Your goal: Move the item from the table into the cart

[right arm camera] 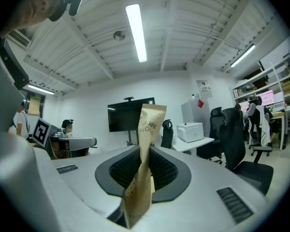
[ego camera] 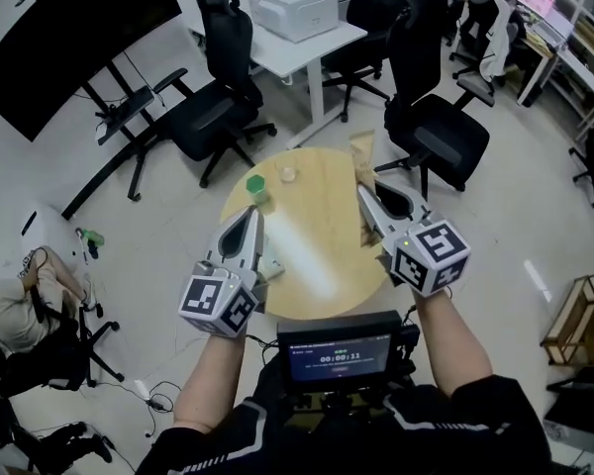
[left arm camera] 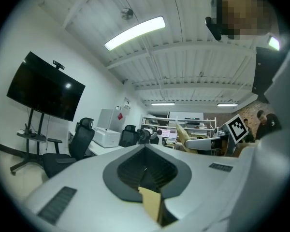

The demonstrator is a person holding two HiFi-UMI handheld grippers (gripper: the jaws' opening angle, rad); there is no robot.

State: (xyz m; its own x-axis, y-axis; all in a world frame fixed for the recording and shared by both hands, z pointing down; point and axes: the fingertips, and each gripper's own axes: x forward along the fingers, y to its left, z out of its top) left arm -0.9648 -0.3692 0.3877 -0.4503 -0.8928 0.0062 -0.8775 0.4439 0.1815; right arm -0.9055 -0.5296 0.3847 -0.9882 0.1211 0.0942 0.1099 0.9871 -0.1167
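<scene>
One tan packet (right arm camera: 149,129) is clamped in my right gripper (right arm camera: 144,164), its top poking out past the jaw tips. My left gripper (left arm camera: 145,151) has its jaws pressed together. On the counter (ego camera: 317,265), one green container (ego camera: 257,187) sits just past its tip, and one small clear glass (ego camera: 288,174) stands farther ahead (contents unreadable).

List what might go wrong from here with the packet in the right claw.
1. The right claw pinches the paper packet, which is twisted, with much of it sticking out past the jaws; it might slip or bend free while being carried.
2. No cart shows in any view, and office chairs stand close around the table, so swinging the packet away may snag one.
</scene>
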